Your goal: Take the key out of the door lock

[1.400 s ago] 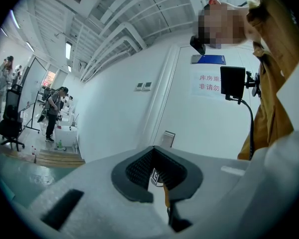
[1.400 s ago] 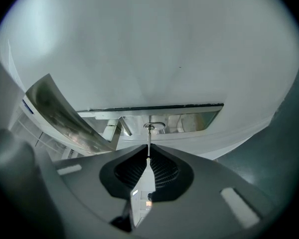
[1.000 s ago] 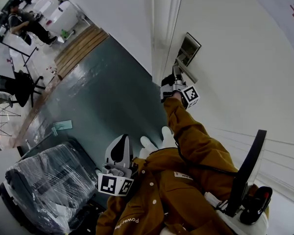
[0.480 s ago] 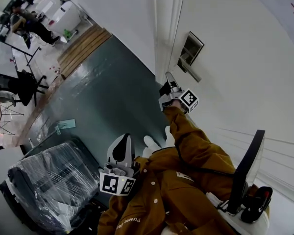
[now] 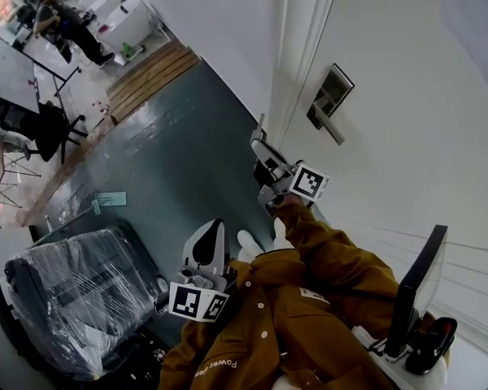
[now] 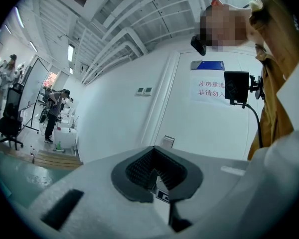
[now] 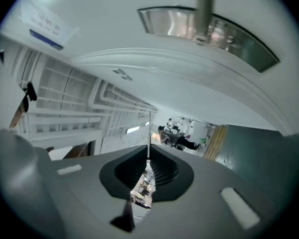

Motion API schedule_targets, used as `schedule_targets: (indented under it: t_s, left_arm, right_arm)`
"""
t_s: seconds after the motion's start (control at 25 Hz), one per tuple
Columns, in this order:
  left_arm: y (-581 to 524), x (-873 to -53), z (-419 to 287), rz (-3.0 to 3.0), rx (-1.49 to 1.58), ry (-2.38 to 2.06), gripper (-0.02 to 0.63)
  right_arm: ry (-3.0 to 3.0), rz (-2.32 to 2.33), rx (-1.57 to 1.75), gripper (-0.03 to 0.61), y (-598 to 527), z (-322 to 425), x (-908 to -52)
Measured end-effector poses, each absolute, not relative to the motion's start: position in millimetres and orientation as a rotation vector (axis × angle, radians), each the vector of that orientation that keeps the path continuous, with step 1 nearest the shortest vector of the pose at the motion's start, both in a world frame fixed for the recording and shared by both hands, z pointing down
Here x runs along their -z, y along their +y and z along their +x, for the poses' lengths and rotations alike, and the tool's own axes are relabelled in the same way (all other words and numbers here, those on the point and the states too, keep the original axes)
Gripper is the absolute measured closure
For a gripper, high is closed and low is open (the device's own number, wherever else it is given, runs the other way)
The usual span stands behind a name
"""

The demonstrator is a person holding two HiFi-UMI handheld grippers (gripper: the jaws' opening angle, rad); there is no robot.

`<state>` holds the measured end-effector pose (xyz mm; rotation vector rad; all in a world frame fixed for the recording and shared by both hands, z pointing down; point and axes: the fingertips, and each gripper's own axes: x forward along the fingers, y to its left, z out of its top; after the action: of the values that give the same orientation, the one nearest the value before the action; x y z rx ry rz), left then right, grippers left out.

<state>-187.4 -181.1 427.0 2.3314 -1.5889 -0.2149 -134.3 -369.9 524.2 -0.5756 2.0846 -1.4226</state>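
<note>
The steel lock plate (image 5: pixel 332 94) with its lever handle (image 5: pixel 329 124) sits on the white door (image 5: pixel 407 136). My right gripper (image 5: pixel 259 140) hangs well clear of it, below and to the left, shut on a thin key (image 5: pixel 261 123) that sticks out past its tips. In the right gripper view the key's blade (image 7: pixel 149 133) stands up edge-on from the right gripper (image 7: pixel 148 166), with the lock plate (image 7: pixel 229 39) and handle (image 7: pixel 205 14) overhead. My left gripper (image 5: pixel 210 236) rests by my chest, shut and empty; in its own view the left gripper (image 6: pixel 154 176) points at the door.
A plastic-wrapped black chair (image 5: pixel 73 299) stands at the lower left on the grey-green floor (image 5: pixel 171 161). A sheet of paper (image 5: pixel 110 199) lies on the floor. A wooden step (image 5: pixel 150 71), desks and a seated person (image 5: pixel 65 23) are far off. A black stand (image 5: pixel 415 291) leans at my right.
My right gripper has drawn back from the lock plate, moving down and left away from the door with the key in its jaws. The left gripper has stayed by my chest.
</note>
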Motion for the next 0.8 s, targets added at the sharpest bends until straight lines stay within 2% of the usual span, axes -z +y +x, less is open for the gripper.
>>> schedule_targets:
  t_s: [0.32,0.8]
  left_arm:
    - [-181,-420,-187,2.341,0.258,-1.595,0.614]
    - [-192,-418,-174,2.357,0.264,-1.574,0.614]
  right_arm:
    - [2.747,-0.650,0.870,0.554,-301,-133,-453]
    - [2.856,-0.666,0.771,0.554,-270,-119,-447]
